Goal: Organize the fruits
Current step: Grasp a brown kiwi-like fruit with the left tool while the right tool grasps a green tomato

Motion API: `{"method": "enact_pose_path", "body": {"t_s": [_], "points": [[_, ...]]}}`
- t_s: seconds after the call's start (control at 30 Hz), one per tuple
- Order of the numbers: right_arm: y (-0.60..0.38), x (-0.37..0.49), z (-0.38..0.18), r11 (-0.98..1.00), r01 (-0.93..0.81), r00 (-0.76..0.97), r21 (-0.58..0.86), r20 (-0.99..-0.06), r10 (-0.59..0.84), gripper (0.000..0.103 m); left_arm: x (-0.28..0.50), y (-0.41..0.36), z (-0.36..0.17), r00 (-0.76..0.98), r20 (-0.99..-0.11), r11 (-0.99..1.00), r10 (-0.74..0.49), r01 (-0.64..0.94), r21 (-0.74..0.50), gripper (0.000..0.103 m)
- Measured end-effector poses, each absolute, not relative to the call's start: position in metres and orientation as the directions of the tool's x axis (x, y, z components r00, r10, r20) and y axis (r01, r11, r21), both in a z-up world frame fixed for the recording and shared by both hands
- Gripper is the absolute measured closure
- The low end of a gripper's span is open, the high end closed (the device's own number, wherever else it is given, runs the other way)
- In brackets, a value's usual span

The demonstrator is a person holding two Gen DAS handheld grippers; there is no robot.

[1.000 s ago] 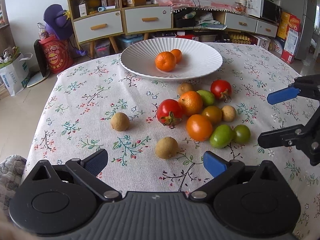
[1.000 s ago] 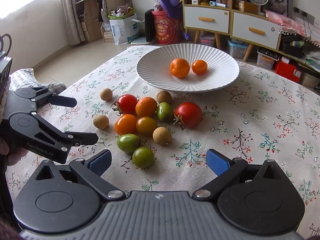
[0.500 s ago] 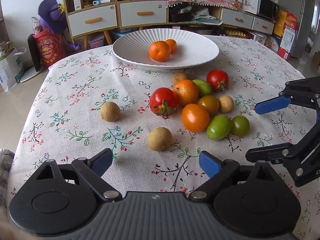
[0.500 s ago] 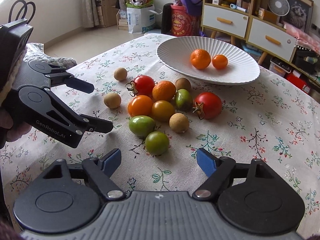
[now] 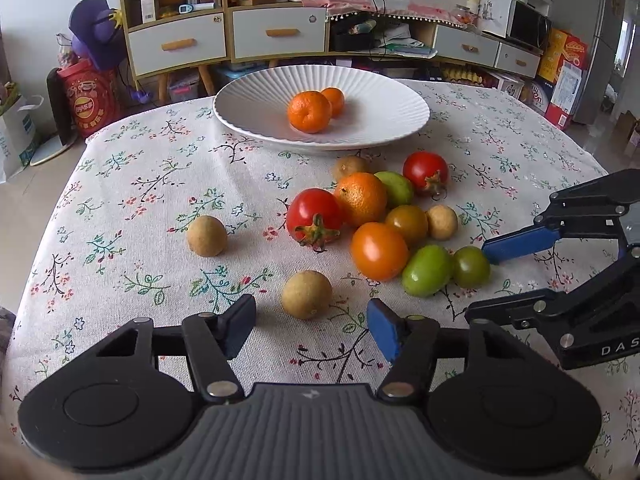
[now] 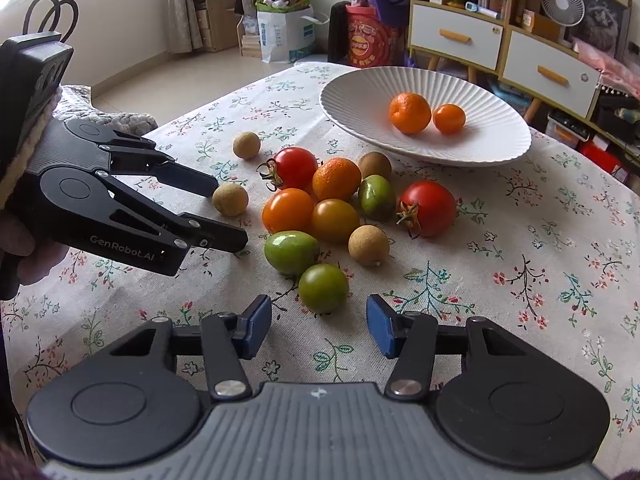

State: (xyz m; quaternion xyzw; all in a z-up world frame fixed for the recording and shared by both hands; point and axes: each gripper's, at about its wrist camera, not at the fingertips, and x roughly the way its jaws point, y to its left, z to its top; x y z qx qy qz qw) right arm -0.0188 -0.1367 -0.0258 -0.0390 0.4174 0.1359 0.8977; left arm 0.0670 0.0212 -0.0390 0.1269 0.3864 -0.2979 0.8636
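A white ribbed plate (image 5: 248, 108) at the table's far side holds two mandarins (image 5: 309, 111). In front of it lies a cluster of red, orange and green tomatoes (image 5: 378, 251) with a mandarin and several longans. My left gripper (image 5: 312, 330) has its jaws closing. A tan longan (image 5: 306, 294) sits on the cloth just ahead between the tips, and the pads are clear of it. My right gripper (image 6: 319, 328) is closing too, around a small green tomato (image 6: 323, 287) that its pads do not touch. The right gripper (image 5: 478, 280) also shows at the right of the left wrist view.
A lone longan (image 5: 207, 236) lies left of the cluster. The flowered tablecloth (image 5: 120, 240) drops off at the near left edge by a knitted cushion (image 6: 108, 116). Cabinets (image 5: 280, 36), bags and boxes stand on the floor beyond the table.
Both grippers' jaws have narrowed a lot. The longan now lies closer to the left tips, and the small green tomato lies closer to the right tips.
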Motion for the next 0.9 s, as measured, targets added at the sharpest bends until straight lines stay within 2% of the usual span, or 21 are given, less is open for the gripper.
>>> {"method": "enact_pose_path", "body": {"t_s": [0.43,0.6,0.9], "points": [[-0.1355,-0.0127,-0.0220,0.960,-0.276,0.630,0.044,-0.746,0.216,0.068,0.0679,0.0203,-0.0381,0.537,-0.734,0.796,-0.416,0.605,-0.008,0.064],[-0.1356,-0.0125,-0.0218,0.961,-0.275,0.632,0.040,-0.746,0.212,0.078,0.0671,0.0208,-0.0370,0.541,-0.731,0.796,-0.416,0.605,-0.005,0.082],[-0.1374,-0.0129,-0.0169,0.960,-0.277,0.639,0.047,-0.737,0.221,0.079,0.0652,0.0225,-0.0290,0.550,-0.720,0.794,-0.424,0.608,-0.002,0.082]]}}
